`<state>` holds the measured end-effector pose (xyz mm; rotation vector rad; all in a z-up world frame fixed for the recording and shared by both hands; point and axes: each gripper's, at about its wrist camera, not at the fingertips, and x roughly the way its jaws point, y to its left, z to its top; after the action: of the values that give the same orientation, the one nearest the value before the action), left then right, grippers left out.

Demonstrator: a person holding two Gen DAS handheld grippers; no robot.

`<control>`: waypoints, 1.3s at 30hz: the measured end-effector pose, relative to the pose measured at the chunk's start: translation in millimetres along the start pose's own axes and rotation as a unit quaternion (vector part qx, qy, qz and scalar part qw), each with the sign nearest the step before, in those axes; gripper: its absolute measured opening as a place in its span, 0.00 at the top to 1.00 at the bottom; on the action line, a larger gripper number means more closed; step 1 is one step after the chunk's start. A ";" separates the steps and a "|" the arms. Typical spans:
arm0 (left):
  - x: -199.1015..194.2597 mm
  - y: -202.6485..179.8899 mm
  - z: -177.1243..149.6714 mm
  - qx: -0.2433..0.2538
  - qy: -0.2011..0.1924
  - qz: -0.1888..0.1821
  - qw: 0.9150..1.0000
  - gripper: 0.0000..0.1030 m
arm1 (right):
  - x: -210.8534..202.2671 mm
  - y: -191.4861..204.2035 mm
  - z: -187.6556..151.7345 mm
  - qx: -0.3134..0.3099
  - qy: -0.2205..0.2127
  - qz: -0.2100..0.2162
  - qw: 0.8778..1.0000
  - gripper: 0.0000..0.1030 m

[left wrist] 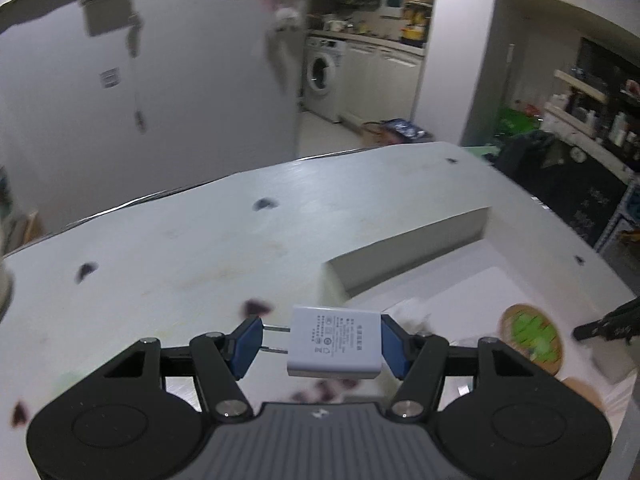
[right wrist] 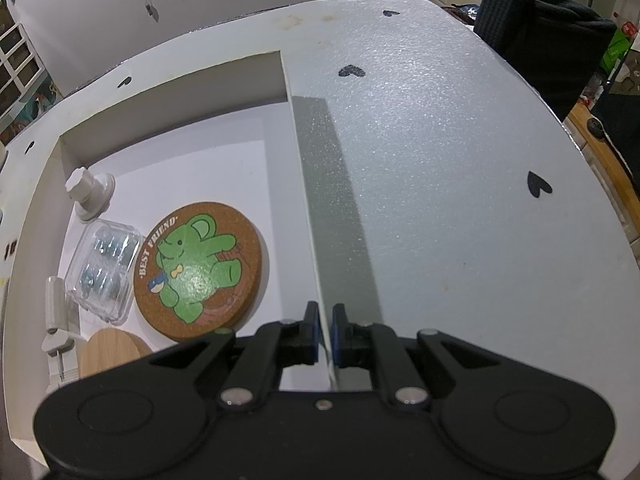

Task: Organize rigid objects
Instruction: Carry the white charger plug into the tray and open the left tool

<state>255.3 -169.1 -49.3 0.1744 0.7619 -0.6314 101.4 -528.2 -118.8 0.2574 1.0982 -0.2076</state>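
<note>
Presently the left claw (left wrist: 322,344) pinches the white two-pronged plug-in charger (left wrist: 334,342); the right claw (right wrist: 326,332), pressed onto the white box's thin wall (right wrist: 316,240), should steady it while the charger lowers level inside.

Both grippers are black with blue pads (left wrist: 394,346). Silver screws (right wrist: 237,396) fasten their linkages. The left gripper (left wrist: 320,346) has a ribbed grey plate (left wrist: 304,440).

The table (right wrist: 440,160) is pale grey-white, scattered with small black heart marks (right wrist: 351,71). The box wall (right wrist: 308,200) is white. The round cork coaster (right wrist: 200,270) is brown, printed with a green elephant and white lettering. The charger plug (left wrist: 335,342) is white with grey print. The gripper pads (left wrist: 248,346) are blue on black arms. A clear plastic case (right wrist: 105,270) holds silvery-blue contents.
</note>
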 end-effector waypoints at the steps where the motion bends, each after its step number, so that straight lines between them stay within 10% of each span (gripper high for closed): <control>1: 5.5 -8.5 4.9 0.003 -0.001 -0.007 1.000 0.39 | -0.1 -0.2 -0.3 0.000 0.000 0.000 1.000 0.92; 16: 86.5 -116.1 28.2 0.047 0.038 -0.068 0.996 0.39 | -0.6 -0.6 -1.1 0.001 -0.001 0.001 1.000 0.92; 35: 127.8 -129.5 25.5 0.053 0.084 -0.055 0.994 0.38 | -0.7 -1.4 -0.6 0.002 -0.001 0.003 1.000 0.92; 39: 126.0 -130.5 26.0 0.056 0.081 -0.056 0.994 0.21 | -0.6 -1.7 -0.4 0.002 -0.001 0.003 1.000 0.92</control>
<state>262.7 -342.6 -107.8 0.2901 0.8987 -0.7728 100.3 -529.7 -118.5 0.2648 1.0946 -0.2052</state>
